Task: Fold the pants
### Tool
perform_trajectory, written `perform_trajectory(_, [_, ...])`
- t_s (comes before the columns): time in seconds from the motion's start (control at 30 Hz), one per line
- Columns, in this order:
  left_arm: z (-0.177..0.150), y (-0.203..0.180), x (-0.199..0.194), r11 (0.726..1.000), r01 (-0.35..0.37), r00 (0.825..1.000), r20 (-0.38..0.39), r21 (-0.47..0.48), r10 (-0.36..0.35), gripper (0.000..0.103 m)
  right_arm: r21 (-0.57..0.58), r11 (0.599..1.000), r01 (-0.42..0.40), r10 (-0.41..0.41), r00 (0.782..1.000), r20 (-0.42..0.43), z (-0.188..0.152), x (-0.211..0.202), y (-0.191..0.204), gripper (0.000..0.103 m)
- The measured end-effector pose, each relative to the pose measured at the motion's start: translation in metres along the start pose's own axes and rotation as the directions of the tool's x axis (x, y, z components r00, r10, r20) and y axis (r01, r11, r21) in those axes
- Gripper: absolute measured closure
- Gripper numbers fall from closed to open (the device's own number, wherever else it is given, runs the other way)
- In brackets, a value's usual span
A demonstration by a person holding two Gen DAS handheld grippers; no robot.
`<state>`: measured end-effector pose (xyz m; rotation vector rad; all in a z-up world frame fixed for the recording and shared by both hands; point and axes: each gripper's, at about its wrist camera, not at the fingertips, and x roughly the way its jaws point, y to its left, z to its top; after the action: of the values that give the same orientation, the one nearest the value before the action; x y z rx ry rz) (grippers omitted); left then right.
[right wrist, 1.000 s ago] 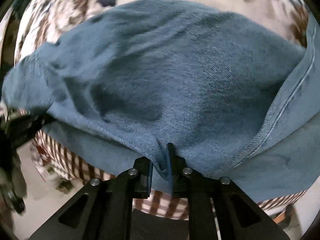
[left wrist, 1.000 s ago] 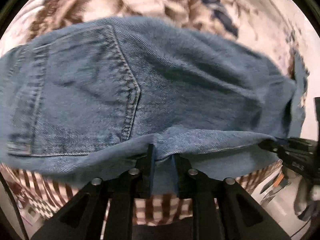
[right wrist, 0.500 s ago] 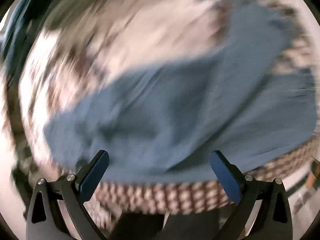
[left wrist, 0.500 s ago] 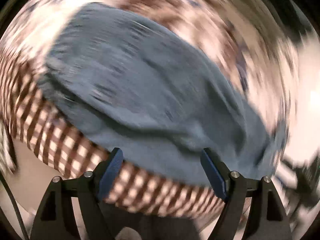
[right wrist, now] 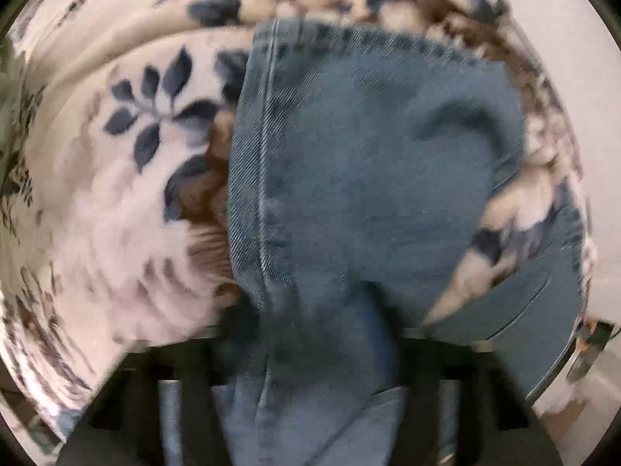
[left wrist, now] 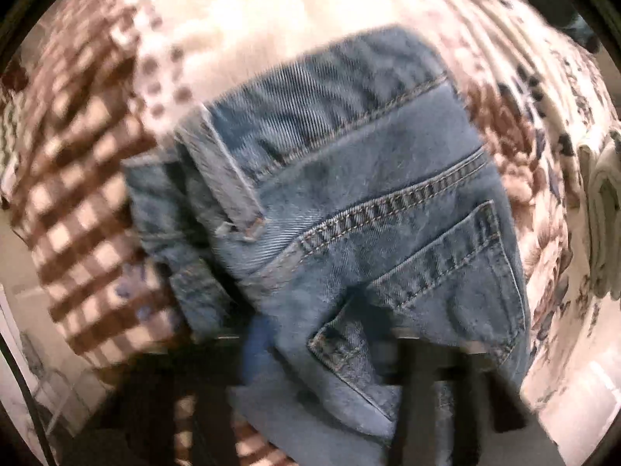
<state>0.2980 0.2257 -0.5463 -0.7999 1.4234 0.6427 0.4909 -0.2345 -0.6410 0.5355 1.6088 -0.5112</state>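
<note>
Regripping the pants (left wrist: 372, 209) for another fold is, I judge, the step in hand: they lie bunched mid-frame on the patterned bedspread (left wrist: 89, 178), back pocket toward the lower right. My left gripper (left wrist: 310, 353) has just been closing and is clamped on denim at the bottom centre; my right gripper (right wrist: 333, 341) has also been closing onto a gathered fold. Half a second ago both stood wide apart above the cloth. Next I should lift evenly and carry the edge over.

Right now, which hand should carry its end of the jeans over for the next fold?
Probably right: the right gripper, jaws just closing on jeans, grips the plain leg end; the left gripper grips the bulkier pocket end.
</note>
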Motion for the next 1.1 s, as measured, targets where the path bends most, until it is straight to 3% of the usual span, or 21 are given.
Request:
perform_trajectory(0.03, [-0.004, 0.0, -0.006, 1.0, 0.001, 1.0, 0.021, 0.013, -0.001, 0.092, 0.006, 1.0, -0.025, 0.024, 0.999, 0.033, -0.004, -0.01, -0.005, 0.096])
perform_trajectory(0.1, [-0.01, 0.002, -0.018, 1.0, 0.013, 0.999, 0.045, 0.024, -0.014, 0.094, 0.023, 0.999, -0.041, 0.039, 0.995, 0.094, -0.015, -0.033, -0.019, 0.096])
perform_trajectory(0.2, [-0.024, 0.005, -0.039, 0.998, 0.01, 0.995, 0.094, 0.069, -0.017, 0.094, 0.093, 0.984, -0.149, 0.134, 0.979, 0.155, -0.033, -0.07, -0.054, 0.096])
perform_trajectory(0.33, [-0.032, 0.012, -0.055, 0.995, 0.0, 0.991, 0.13, 0.102, -0.013, 0.094, 0.207, 0.936, -0.285, 0.238, 0.945, 0.226, -0.074, -0.103, -0.118, 0.096])
perform_trajectory(0.43, [-0.023, 0.023, -0.045, 0.995, -0.03, 0.993, 0.119, 0.092, 0.019, 0.094, 0.286, 0.905, -0.314, 0.251, 0.939, 0.234, -0.103, -0.086, -0.168, 0.096])
perform_trajectory(0.5, [-0.02, 0.032, -0.039, 0.996, -0.039, 0.994, 0.107, 0.077, 0.031, 0.094, 0.343, 0.885, -0.315, 0.263, 0.946, 0.19, -0.12, -0.057, -0.187, 0.096])
perform_trajectory(0.57, [-0.022, 0.031, -0.034, 0.996, -0.04, 0.993, 0.111, 0.079, 0.031, 0.093, 0.424, 0.844, -0.329, 0.307, 0.944, 0.12, -0.132, -0.017, -0.202, 0.095])
perform_trajectory(0.63, [-0.026, 0.03, -0.032, 0.995, -0.023, 0.996, 0.09, 0.092, 0.015, 0.092, 0.489, 0.796, -0.357, 0.36, 0.929, 0.092, -0.139, 0.008, -0.212, 0.092])
perform_trajectory(0.7, [-0.028, 0.026, -0.031, 0.997, 0.011, 0.997, 0.072, 0.082, -0.017, 0.087, 0.517, 0.754, -0.405, 0.429, 0.9, 0.079, -0.145, 0.019, -0.21, 0.085])
perform_trajectory(0.77, [-0.033, 0.029, -0.036, 0.995, 0.074, 0.996, 0.046, 0.064, -0.077, 0.074, 0.491, 0.748, -0.446, 0.466, 0.88, 0.091, -0.151, 0.015, -0.2, 0.061])
perform_trajectory(0.8, [-0.035, 0.031, -0.038, 0.993, 0.099, 0.994, 0.038, 0.059, -0.101, 0.072, 0.466, 0.747, -0.474, 0.489, 0.867, 0.098, -0.154, 0.014, -0.191, 0.041])
perform_trajectory(0.83, [-0.036, 0.033, -0.037, 0.99, 0.126, 0.991, 0.029, 0.055, -0.128, 0.066, 0.439, 0.759, -0.48, 0.499, 0.863, 0.082, -0.157, 0.014, -0.18, 0.031])
perform_trajectory(0.9, [-0.035, 0.037, -0.033, 0.99, 0.134, 0.991, 0.022, 0.043, -0.135, 0.061, 0.405, 0.784, -0.47, 0.502, 0.864, 0.031, -0.162, 0.023, -0.155, 0.032])
perform_trajectory(1.0, [-0.026, 0.046, -0.021, 0.988, 0.153, 0.988, 0.002, -0.015, -0.153, 0.06, 0.404, 0.776, -0.485, 0.546, 0.837, -0.043, -0.175, 0.04, -0.122, 0.031])
perform_trajectory(1.07, [-0.018, 0.052, -0.017, 0.983, 0.175, 0.984, -0.002, -0.061, -0.176, 0.061, 0.392, 0.766, -0.51, 0.566, 0.823, -0.037, -0.185, 0.046, -0.1, 0.034])
perform_trajectory(1.1, [-0.015, 0.053, -0.017, 0.982, 0.176, 0.984, 0.006, -0.071, -0.176, 0.061, 0.383, 0.763, -0.52, 0.569, 0.822, -0.016, -0.188, 0.044, -0.092, 0.042])
